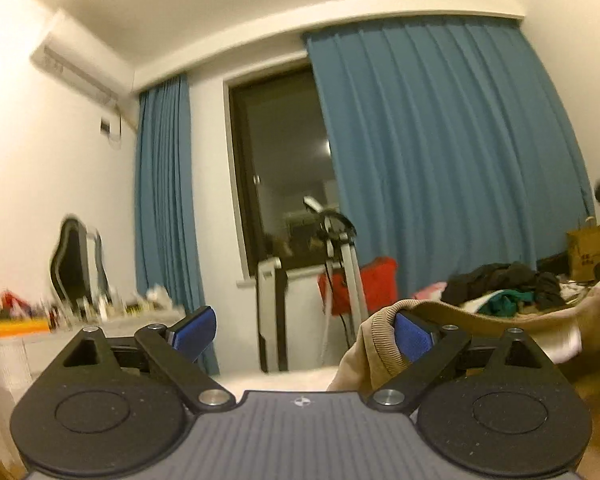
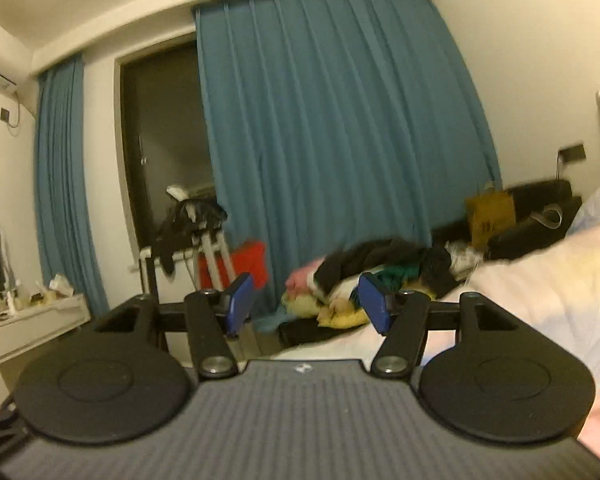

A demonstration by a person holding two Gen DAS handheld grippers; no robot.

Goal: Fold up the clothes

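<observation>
Two matching hand-held grippers
Left gripper (image 1: 303,334) and right gripper (image 2: 305,304): black linkage arms, silver pivot screws, blue pads (image 1: 194,332), ribbed grey housing.

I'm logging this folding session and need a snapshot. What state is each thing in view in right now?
Left tool: open wide, nothing clamped.
Tan garment: draped over the left tool's right finger, hanging loose, unfolded.
Right tool: open, nothing between its pads.
Clothes pile: heaped, unfolded.
Blue curtains: partly drawn, window uncovered.
Window: dark outside.
</observation>
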